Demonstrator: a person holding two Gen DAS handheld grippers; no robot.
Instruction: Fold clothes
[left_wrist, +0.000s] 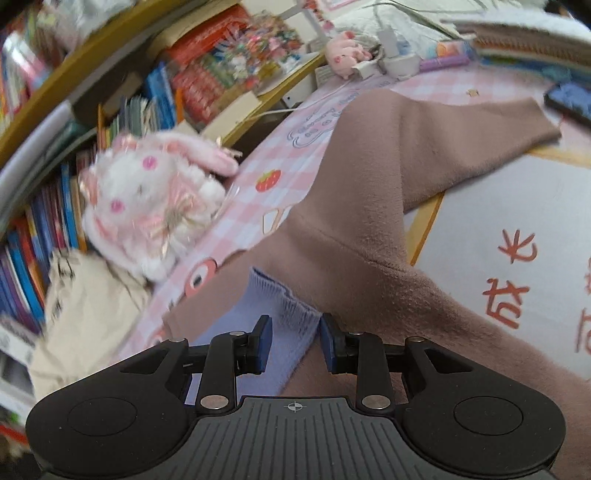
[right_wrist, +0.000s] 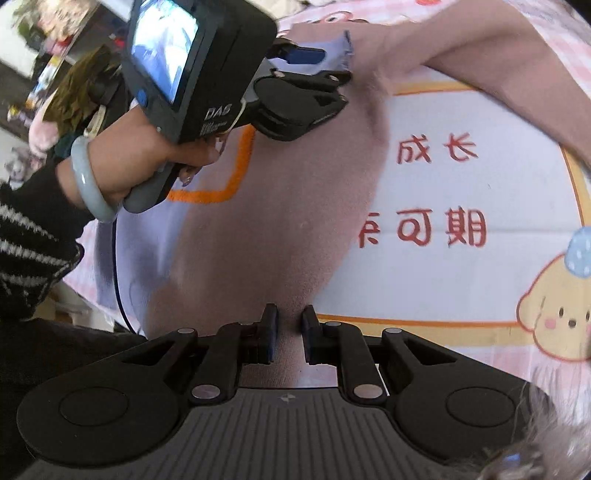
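Both tools, left tool (left_wrist: 295, 341) and right tool (right_wrist: 289, 334), clamp the brown garment (left_wrist: 388, 177) beside a plush rabbit (left_wrist: 155, 199).

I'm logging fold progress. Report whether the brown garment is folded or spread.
Partly folded: the brown garment lies doubled over itself with a creased flap, one sleeve trailing across the white mat.

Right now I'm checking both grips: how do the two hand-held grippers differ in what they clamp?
The left hand-held gripper pinches the garment's lavender ribbed cuff; the right hand-held gripper pinches plain brown fabric. The left's jaws stand wider than the right's. Both are shut on the same brown garment.
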